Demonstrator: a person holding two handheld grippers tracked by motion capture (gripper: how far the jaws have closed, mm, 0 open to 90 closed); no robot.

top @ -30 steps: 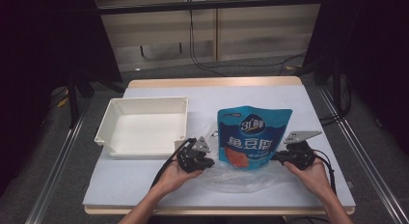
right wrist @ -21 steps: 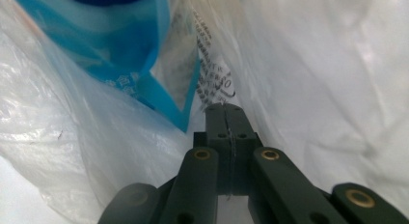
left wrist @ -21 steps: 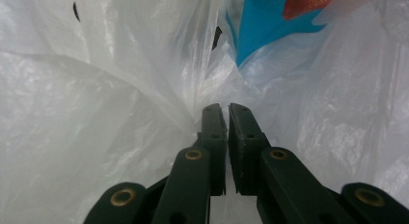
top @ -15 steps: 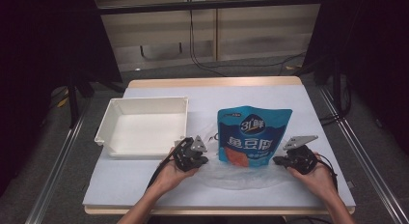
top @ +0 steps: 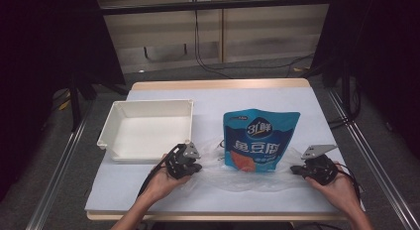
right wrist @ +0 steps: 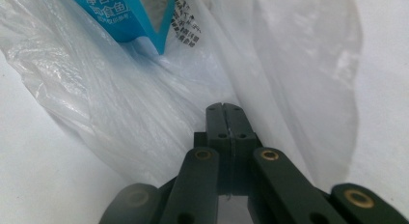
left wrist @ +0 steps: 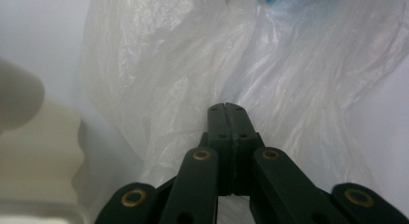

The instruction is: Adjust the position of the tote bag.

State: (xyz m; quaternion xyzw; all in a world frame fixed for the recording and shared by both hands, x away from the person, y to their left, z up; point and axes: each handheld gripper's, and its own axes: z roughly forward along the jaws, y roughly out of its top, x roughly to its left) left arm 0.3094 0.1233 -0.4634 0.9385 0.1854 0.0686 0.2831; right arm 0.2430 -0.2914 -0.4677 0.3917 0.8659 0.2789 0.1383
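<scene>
A blue snack pouch (top: 260, 141) lies within a clear plastic bag (top: 237, 179) spread flat on the white table cover. My left gripper (top: 199, 168) is at the bag's left edge and my right gripper (top: 293, 169) at its right edge. In the left gripper view the jaws (left wrist: 225, 106) are pressed together on the crinkled film (left wrist: 159, 64). In the right gripper view the jaws (right wrist: 223, 106) are likewise pinched on the film (right wrist: 120, 113), with the pouch's corner (right wrist: 125, 16) just beyond. The bag is stretched between the two grippers.
A white rectangular tray (top: 148, 103) stands to the left of the pouch, its near corner close to my left hand and showing blurred in the left gripper view (left wrist: 38, 151). The table's front edge (top: 218, 215) runs just below my hands.
Both hands have drawn apart, the left one to the left and the right one to the right, and the clear bag now lies pulled wider between them. The pouch has stayed put.
</scene>
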